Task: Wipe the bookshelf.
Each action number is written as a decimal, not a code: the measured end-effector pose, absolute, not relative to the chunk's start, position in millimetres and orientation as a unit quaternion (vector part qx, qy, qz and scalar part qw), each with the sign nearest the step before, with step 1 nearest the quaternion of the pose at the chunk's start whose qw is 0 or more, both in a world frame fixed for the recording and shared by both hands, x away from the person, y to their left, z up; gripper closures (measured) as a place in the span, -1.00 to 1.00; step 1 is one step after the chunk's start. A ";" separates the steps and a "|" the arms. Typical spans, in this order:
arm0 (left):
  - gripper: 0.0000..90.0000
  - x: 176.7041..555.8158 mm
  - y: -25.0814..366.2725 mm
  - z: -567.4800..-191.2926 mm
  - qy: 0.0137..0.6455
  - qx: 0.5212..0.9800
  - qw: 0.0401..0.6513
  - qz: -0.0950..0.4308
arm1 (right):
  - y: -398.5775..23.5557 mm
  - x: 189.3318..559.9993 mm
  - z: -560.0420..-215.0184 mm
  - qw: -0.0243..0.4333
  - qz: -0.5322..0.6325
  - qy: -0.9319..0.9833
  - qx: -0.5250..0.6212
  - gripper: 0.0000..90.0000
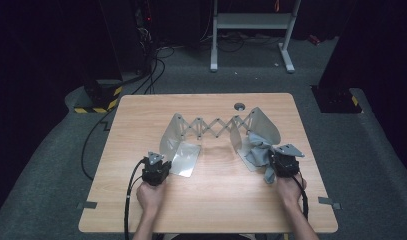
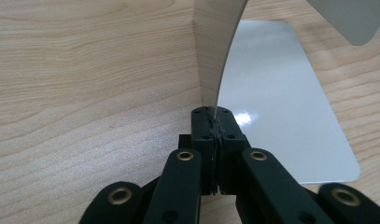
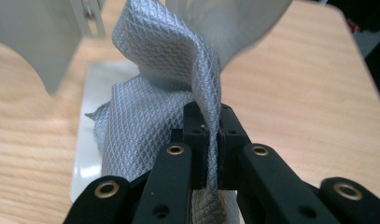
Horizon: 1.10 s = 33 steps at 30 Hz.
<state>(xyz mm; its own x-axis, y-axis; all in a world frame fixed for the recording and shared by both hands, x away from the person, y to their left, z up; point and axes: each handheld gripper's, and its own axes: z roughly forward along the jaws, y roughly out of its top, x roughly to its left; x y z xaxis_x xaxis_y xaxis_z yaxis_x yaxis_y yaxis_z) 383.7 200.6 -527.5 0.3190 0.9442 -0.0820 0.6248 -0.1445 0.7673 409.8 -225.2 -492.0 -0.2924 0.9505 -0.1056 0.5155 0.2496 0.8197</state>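
Note:
A metal stand with a scissor lattice (image 1: 213, 126) sits mid-table, an L-shaped plate at each end. My left gripper (image 1: 159, 159) is shut on the upright wall (image 2: 215, 46) of the left plate, its fingertips (image 2: 214, 116) pinching the thin edge beside the shiny flat base (image 2: 276, 102). A grey quilted cloth (image 1: 258, 150) is draped over the right plate (image 1: 265, 126). My right gripper (image 1: 274, 160) is shut on a fold of that cloth (image 3: 164, 60), which runs up between the fingertips (image 3: 211, 112) and hangs below the jaws. The right plate's base (image 3: 92, 93) lies under the cloth.
The wooden table (image 1: 211, 205) has a round grommet hole (image 1: 239, 106) at its far edge. Beyond it are cables (image 1: 151, 65) and a white frame (image 1: 251, 30) on the floor. Tape tabs (image 1: 329, 202) mark the table's near corners.

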 end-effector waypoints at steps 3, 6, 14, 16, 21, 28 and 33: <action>0.97 383.7 200.6 -527.5 0.542 0.724 0.367 0.217 | -226.0 406.7 -479.7 0.322 0.363 0.717 0.500 0.91; 0.97 383.7 200.6 -527.5 0.541 0.724 0.367 0.217 | -227.8 402.9 -467.7 0.324 0.380 0.710 0.497 0.91; 0.97 383.8 200.8 -527.5 0.542 0.724 0.368 0.216 | -234.0 395.0 -446.1 0.327 0.411 0.694 0.492 0.91; 0.97 383.8 200.9 -527.5 0.542 0.724 0.368 0.216 | -234.5 393.4 -440.3 0.330 0.417 0.690 0.490 0.91; 0.97 383.8 200.6 -527.6 0.542 0.724 0.368 0.217 | -235.9 393.1 -427.5 0.332 0.424 0.688 0.487 0.91; 0.97 383.4 200.3 -527.5 0.541 0.725 0.367 0.218 | -235.9 393.8 -416.2 0.337 0.427 0.685 0.484 0.91; 0.97 383.2 200.0 -527.3 0.540 0.725 0.366 0.220 | -230.1 397.7 -412.9 0.351 0.413 0.696 0.471 0.91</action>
<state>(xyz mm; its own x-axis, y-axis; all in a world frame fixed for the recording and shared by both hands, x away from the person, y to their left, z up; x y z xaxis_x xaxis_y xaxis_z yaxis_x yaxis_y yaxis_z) 383.2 200.0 -527.3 0.3192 0.9446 -0.0763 0.6229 -0.1485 0.7681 397.7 -230.1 -412.9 -0.3097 0.9457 -0.0989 0.3664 0.2146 0.9054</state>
